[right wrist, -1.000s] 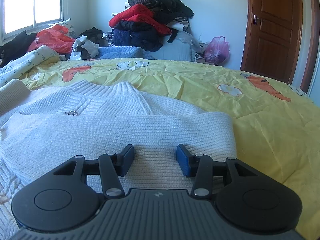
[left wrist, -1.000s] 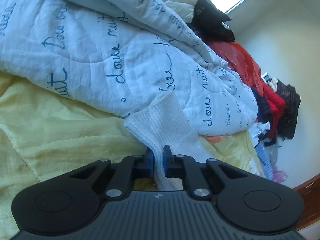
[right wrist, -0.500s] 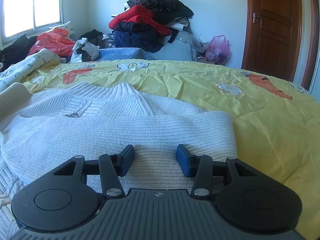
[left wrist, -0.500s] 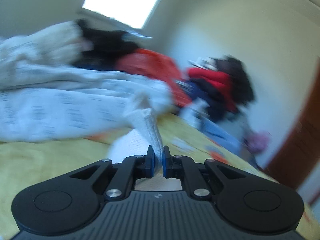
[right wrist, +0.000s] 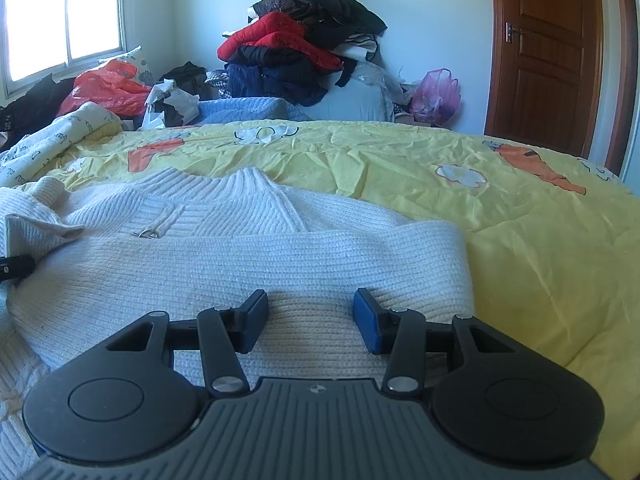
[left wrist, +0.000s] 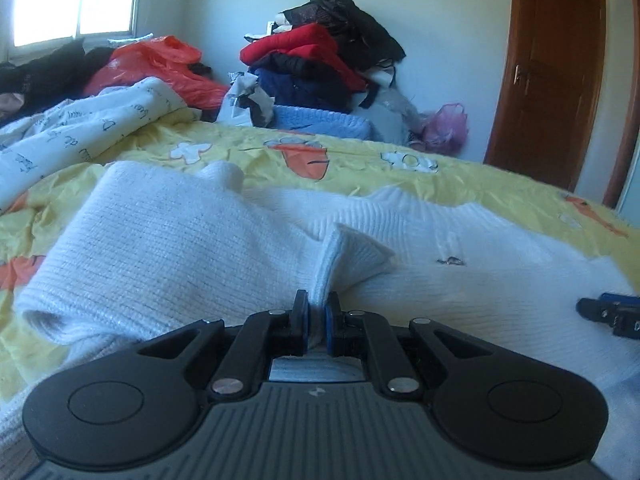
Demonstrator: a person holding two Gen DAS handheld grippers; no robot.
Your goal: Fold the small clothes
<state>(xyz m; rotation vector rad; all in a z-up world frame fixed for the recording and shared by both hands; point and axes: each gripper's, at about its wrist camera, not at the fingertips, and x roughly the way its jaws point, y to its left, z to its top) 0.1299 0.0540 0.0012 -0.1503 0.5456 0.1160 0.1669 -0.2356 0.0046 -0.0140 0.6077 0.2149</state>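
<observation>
White ribbed knit sweater (right wrist: 248, 256) flat across lower-centre frame on yellow bedspread (right wrist: 520, 216); collar toward far side, sleeve cuff (left wrist: 352, 256) raised, pinched.

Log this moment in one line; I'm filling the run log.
left gripper: shut on sweater sleeve | right gripper: open over sweater

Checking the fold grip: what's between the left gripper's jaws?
A pinched fold of the white knit sweater's sleeve, seen in the left wrist view.
</observation>
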